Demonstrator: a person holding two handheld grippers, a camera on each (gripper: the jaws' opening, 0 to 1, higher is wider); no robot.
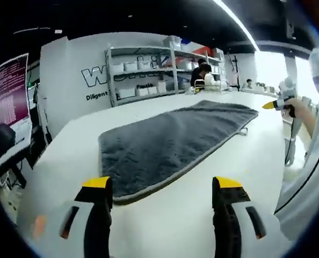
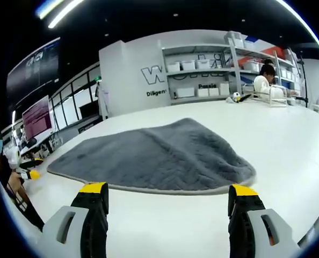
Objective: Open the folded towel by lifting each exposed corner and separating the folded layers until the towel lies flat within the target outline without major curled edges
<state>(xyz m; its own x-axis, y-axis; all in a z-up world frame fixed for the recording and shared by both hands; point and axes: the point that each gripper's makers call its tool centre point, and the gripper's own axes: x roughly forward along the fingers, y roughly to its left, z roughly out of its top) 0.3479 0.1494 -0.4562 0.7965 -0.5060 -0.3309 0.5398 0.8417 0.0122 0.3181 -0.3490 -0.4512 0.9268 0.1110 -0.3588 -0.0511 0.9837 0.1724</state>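
Towel looks spread out, both grippers standing off empty

The grey towel (image 1: 175, 142) lies in what looks like a single layer on the white table (image 1: 165, 220), running from near one long edge towards the far end, and I can make out no folded layer left to lift. In the right gripper view its middle shows low ripples, and the rounded end towards the near edge may sit slightly raised, so some smoothing may remain. I cannot make out any target outline on the table, so whether the towel sits inside it I cannot tell. The left gripper (image 1: 166, 185) hangs just short of the towel's near corner, fingers wide apart and holding nothing. The right gripper (image 2: 169, 192) faces the towel's long side, its fingers apart and empty too.
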